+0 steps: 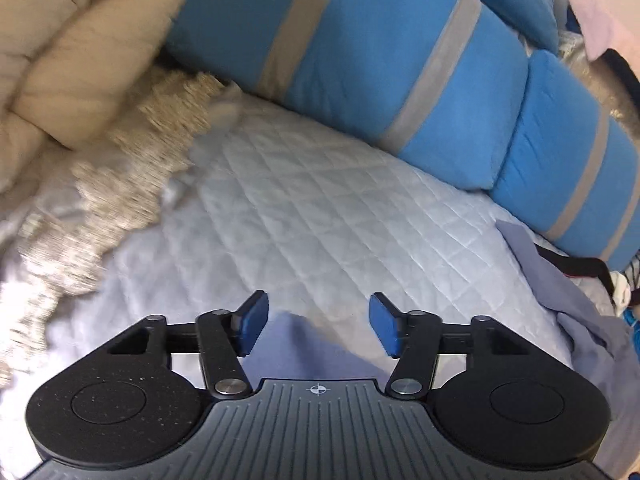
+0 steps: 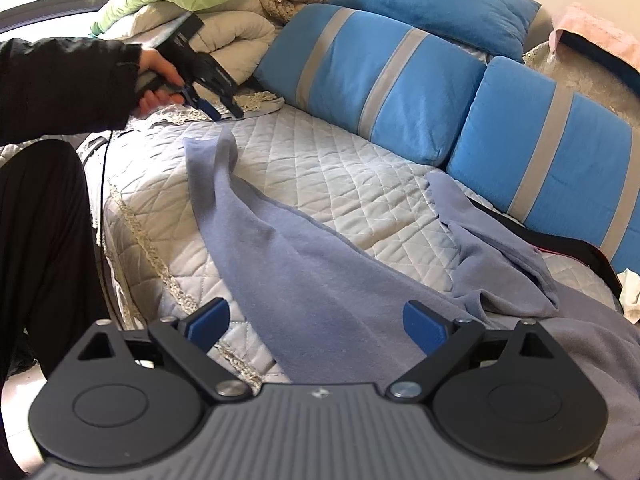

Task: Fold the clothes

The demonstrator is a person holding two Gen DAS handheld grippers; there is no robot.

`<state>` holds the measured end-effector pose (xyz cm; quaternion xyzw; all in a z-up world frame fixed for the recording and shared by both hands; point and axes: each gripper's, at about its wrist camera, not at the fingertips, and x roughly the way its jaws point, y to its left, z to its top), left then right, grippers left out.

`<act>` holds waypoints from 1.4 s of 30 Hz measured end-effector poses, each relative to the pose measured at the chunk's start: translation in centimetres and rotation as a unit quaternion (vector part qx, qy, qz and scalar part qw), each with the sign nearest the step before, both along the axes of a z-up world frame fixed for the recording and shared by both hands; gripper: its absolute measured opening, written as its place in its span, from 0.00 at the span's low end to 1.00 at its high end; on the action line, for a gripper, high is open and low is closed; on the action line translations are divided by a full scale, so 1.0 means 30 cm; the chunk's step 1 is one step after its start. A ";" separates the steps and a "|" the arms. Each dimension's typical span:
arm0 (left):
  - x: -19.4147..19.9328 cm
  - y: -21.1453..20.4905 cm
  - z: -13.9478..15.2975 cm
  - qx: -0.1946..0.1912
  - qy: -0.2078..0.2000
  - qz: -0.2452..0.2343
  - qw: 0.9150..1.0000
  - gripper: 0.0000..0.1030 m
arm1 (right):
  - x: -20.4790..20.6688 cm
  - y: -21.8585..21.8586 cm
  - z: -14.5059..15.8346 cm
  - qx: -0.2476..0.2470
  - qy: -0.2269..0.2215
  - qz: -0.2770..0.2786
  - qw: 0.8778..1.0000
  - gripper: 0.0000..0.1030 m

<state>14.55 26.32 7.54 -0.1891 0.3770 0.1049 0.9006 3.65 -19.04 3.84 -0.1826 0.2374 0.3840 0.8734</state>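
Our blue-grey garment (image 2: 320, 280) sprawls unfolded, sleeves splayed, across the quilted bed cover (image 2: 340, 168), below the striped blue cushions (image 2: 400, 80). We risk bunching it if either tong grabs a single sleeve. Only the right view shows the spread; both the left gripper (image 1: 318, 326) and right gripper (image 2: 316, 328) gape, holding nothing.

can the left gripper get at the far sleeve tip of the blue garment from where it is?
Probably yes: left gripper hangs open just beyond the sleeve tip, with only bare quilted cover between.
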 end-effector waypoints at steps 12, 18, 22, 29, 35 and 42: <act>-0.164 0.170 -0.144 -0.180 0.038 0.083 0.979 0.52 | -0.014 0.021 0.005 0.014 0.005 0.007 1.000 0.95; -0.200 0.201 -0.224 -0.308 -0.005 0.108 0.945 0.51 | -0.024 0.018 0.016 0.015 0.003 0.004 1.000 0.95; -0.195 0.199 -0.270 -0.333 -0.023 0.125 0.934 0.30 | -0.036 0.018 0.033 0.023 0.004 -0.002 1.000 0.95; -0.209 0.186 -0.205 -0.278 -0.016 0.130 0.952 0.02 | -0.074 0.029 0.058 0.018 -0.010 0.009 1.000 0.96; -0.278 0.208 -0.102 -0.230 -0.008 0.114 0.967 0.02 | -0.066 0.004 0.037 0.007 0.008 0.001 1.000 0.97; -0.357 0.240 -0.117 -0.195 0.051 0.099 0.974 0.02 | -0.059 -0.015 0.012 -0.002 0.024 -0.008 1.000 0.97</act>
